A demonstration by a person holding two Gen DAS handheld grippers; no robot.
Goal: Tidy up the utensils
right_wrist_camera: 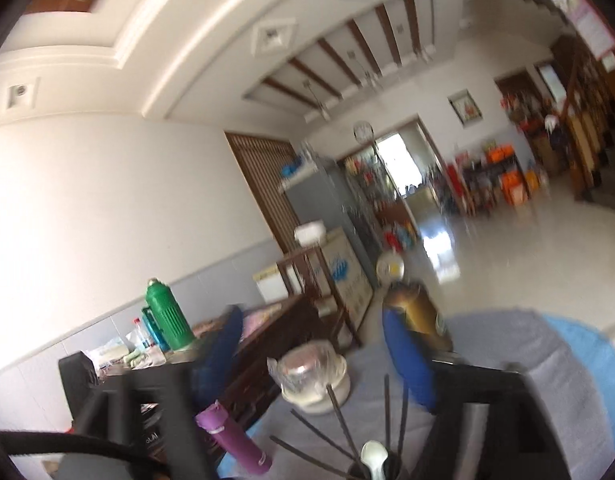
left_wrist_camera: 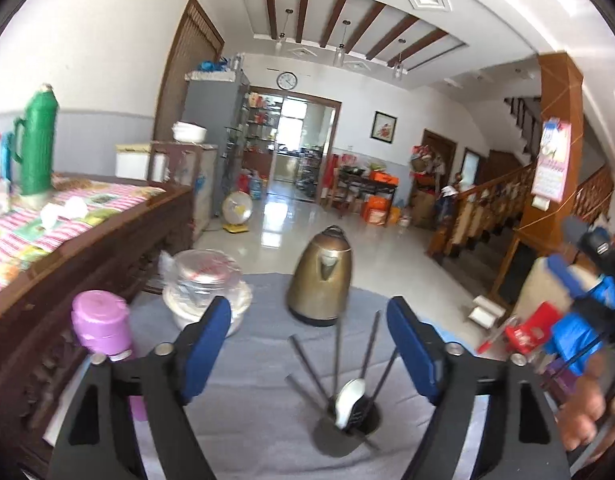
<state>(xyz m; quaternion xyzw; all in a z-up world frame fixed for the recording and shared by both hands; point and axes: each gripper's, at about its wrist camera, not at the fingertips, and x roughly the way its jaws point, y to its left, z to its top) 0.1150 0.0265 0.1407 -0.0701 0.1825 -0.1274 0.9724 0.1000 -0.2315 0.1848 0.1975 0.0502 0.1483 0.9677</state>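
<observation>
A dark utensil holder [left_wrist_camera: 345,426] stands on the grey tablecloth [left_wrist_camera: 259,384], holding several black chopsticks [left_wrist_camera: 369,354] and a white spoon [left_wrist_camera: 349,398]. My left gripper [left_wrist_camera: 309,354] is open and empty, raised just behind and above the holder. My right gripper shows at the right edge of the left wrist view [left_wrist_camera: 579,312], held off the table. In the right wrist view the right gripper [right_wrist_camera: 313,354] is open and empty, tilted, above the holder [right_wrist_camera: 377,470] with its chopsticks [right_wrist_camera: 341,420] and spoon [right_wrist_camera: 373,458].
A bronze kettle [left_wrist_camera: 321,280] stands at the cloth's far edge, and a lidded white bowl [left_wrist_camera: 205,292] and a purple flask [left_wrist_camera: 103,326] to the left. A dark wooden cabinet [left_wrist_camera: 67,264] with a green thermos [left_wrist_camera: 37,142] runs along the left.
</observation>
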